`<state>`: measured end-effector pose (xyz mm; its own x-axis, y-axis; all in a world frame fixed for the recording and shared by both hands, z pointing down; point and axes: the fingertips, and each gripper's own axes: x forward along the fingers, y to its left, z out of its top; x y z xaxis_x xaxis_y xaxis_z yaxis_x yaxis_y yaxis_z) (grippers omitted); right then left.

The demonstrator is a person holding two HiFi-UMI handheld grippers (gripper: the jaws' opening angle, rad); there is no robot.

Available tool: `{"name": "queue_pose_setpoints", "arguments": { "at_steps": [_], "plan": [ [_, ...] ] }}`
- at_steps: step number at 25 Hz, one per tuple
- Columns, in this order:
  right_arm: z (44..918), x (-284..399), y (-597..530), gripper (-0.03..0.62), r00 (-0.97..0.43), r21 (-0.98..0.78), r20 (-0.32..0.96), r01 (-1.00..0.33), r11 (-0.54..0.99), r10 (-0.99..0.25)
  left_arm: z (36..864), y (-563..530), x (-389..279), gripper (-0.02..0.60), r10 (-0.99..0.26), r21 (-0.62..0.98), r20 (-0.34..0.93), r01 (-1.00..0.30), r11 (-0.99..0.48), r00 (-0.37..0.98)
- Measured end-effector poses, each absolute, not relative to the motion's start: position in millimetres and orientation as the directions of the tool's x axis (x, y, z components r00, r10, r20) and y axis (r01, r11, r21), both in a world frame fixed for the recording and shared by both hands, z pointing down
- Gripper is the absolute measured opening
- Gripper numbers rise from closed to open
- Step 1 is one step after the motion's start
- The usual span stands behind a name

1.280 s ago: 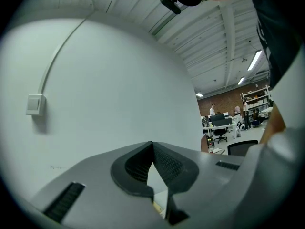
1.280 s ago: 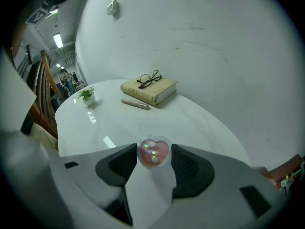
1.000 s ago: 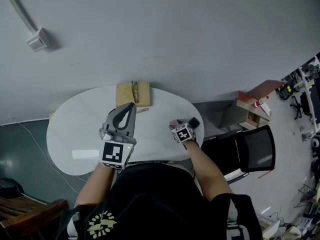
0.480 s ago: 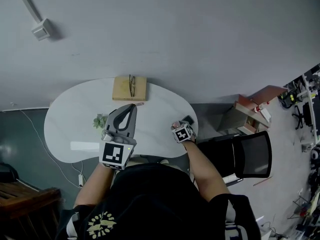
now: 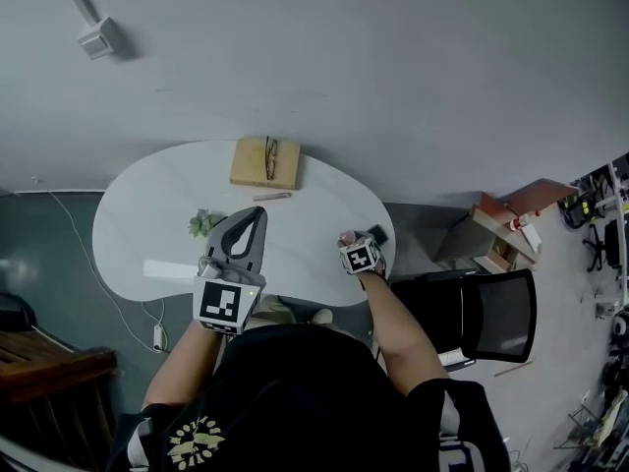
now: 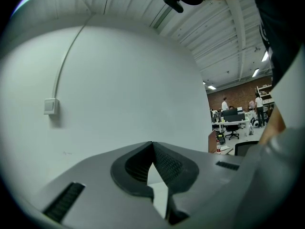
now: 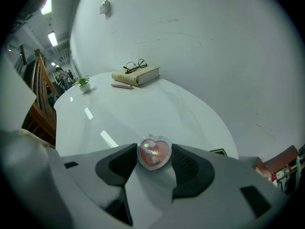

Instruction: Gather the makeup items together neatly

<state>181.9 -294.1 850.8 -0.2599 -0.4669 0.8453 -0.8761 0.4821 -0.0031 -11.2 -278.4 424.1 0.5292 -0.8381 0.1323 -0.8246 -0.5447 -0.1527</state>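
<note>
My right gripper [image 7: 153,155] is shut on a small heart-shaped pink compact [image 7: 153,152] and holds it over the right end of the white oval table [image 5: 147,234]. In the head view that gripper [image 5: 347,240] hangs near a black compact [image 5: 378,235] at the table's right edge. A thin pink makeup stick [image 5: 272,197] lies just in front of the book. My left gripper [image 5: 257,211] hovers over the table's middle, its tips touching with nothing between them [image 6: 152,144]. It is level and faces the wall.
A tan book [image 5: 265,162] with glasses [image 7: 136,65] on it lies at the table's far edge by the grey wall. A small potted plant [image 5: 203,224] stands left of my left gripper. A black office chair [image 5: 491,313] stands to the right.
My left gripper has drawn back from the book towards the person, uncovering the small plant. The right gripper still holds the heart compact and has shifted only a little.
</note>
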Motion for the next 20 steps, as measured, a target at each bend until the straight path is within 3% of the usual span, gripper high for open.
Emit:
{"name": "queue_pose_setpoints", "arguments": {
  "at_steps": [11,20],
  "plan": [
    [829.7,162.8,-306.6,0.275,-0.258,0.053,0.832,-0.844,0.534,-0.492,421.9,-296.3,-20.9,0.012,-0.822,-0.154,0.126,-0.807,-0.57,0.556],
    [802.1,66.8,-345.8,0.275,-0.408,0.039,0.795,-0.705,0.708,-0.449,418.1,-316.5,-39.9,0.012,-0.81,-0.149,0.12,-0.796,-0.587,0.574]
  ]
}}
